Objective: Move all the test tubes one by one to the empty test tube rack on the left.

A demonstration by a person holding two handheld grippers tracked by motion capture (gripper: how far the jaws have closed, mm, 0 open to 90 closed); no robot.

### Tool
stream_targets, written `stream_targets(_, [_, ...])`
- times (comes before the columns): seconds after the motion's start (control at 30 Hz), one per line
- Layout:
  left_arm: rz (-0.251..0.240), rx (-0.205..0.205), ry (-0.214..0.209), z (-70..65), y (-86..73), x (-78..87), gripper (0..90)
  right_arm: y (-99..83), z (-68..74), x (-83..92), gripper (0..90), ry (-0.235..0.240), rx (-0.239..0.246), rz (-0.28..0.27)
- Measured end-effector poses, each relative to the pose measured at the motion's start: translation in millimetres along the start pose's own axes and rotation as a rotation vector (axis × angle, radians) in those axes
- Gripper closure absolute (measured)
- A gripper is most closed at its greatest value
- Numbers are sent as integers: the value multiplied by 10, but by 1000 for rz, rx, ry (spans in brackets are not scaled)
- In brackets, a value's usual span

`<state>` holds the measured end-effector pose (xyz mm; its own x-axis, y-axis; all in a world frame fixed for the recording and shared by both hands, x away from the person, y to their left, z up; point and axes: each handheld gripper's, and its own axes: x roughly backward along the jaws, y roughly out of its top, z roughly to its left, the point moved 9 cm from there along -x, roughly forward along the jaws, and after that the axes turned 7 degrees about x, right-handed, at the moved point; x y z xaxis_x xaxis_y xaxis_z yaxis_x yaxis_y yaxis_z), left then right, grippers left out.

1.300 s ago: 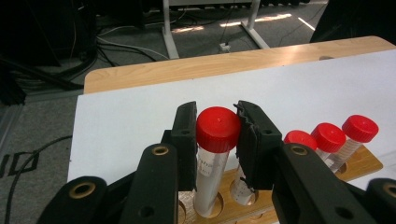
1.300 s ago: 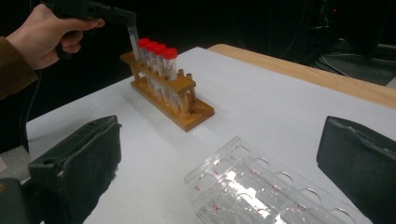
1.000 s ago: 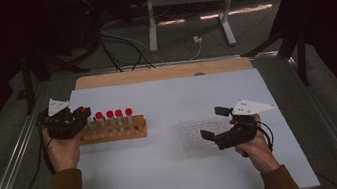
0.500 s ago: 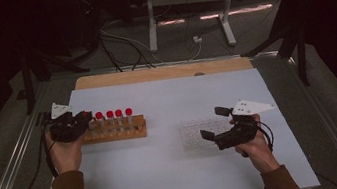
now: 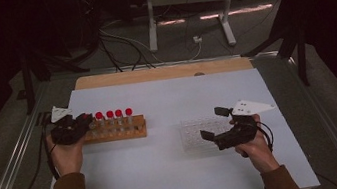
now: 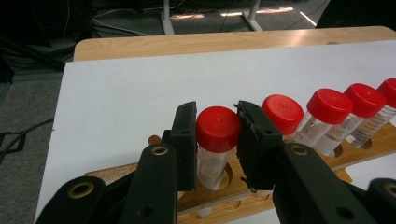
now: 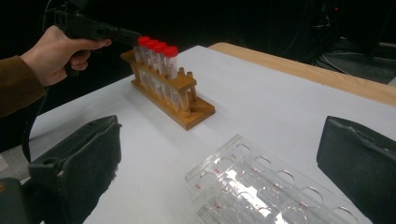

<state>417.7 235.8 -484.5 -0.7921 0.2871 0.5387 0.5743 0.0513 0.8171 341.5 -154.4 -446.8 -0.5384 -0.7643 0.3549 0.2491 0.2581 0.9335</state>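
A wooden rack [image 5: 116, 131] on the white table holds a row of red-capped tubes [image 5: 114, 114]. My left gripper [image 5: 84, 122] reaches the rack's left end. In the left gripper view its jaws press on both sides of the end tube's red cap [image 6: 217, 128], and the tube stands in its hole in the rack [image 6: 233, 186]. More capped tubes [image 6: 327, 105] line up to the right. My right gripper [image 5: 213, 123] hovers open at the right edge of a clear well plate [image 5: 195, 133], with nothing between its jaws. The right gripper view shows the plate [image 7: 261, 186] below and the rack [image 7: 187, 112] farther off.
A wooden strip [image 5: 163, 72] runs along the table's far edge. Metal rails [image 5: 11, 168] border both sides of the table. Cables and a stand's legs [image 5: 185, 16] lie on the dark floor beyond. White table surface [image 5: 168, 175] lies between the two hands.
The left hand has drifted slightly toward the near side at the rack's left end. The right hand has stayed where it was.
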Motion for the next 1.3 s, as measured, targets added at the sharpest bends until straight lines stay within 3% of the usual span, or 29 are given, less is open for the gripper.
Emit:
stream_targets(0.27, [1,-3,3,7,-19,15,701,-4,-1,-1,0,1,-2,0])
stream_targets(0.37, [5,3,-3,12,-32,10,645,-6,4,-6,0,1,0,1])
stream_targets(0.5, [-13,31,-46,-15,-40,37,542,2,6,3,0,4,-1,-7])
stream_targets(0.63, [-47,25,-83,-66,-31,101,464,6,-7,18,0,1,-3,-19])
stream_targets(0.73, [-81,8,-80,-110,0,170,394,6,-16,32,0,-3,-4,-26])
stream_targets(1.03, [-204,13,-156,-333,105,476,192,-21,-52,101,0,-39,26,-44])
stream_targets(1.17, [-243,19,-213,-443,42,603,140,-55,-96,135,0,-59,20,-62])
stream_targets(1.3, [-259,-14,-229,-562,-50,696,66,-76,-148,199,0,-107,38,-80])
